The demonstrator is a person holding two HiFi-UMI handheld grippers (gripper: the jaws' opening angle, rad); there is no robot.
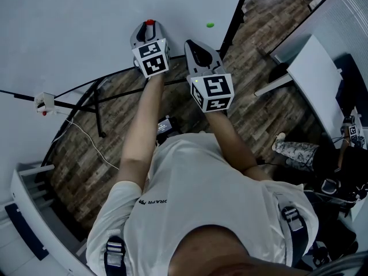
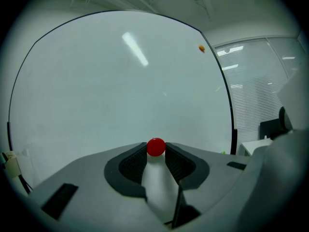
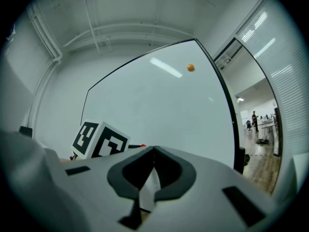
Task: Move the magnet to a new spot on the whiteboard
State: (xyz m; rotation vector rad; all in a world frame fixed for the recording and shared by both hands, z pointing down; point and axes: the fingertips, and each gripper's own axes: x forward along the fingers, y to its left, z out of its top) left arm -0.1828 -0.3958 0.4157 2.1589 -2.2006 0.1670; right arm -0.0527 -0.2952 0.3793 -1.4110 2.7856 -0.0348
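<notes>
Since pinched only between the fingertips [image 2: 138,157] of the left gripper [image 2: 155,152], likely to squirt free: small, hard, glossy red magnet [image 2: 155,147], light, best held across its round sides. Hangs near the lower edge of the whiteboard [image 2: 96,91], contact unclear, with right gripper [image 3: 154,154] jaws together on nothing.

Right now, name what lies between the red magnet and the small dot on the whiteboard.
Bare whiteboard between red magnet and dot; left gripper view shows it.

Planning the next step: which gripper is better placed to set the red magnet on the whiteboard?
Left. The left gripper is shut on the red magnet and faces the whiteboard; the right gripper is shut with nothing between its jaws.
</notes>
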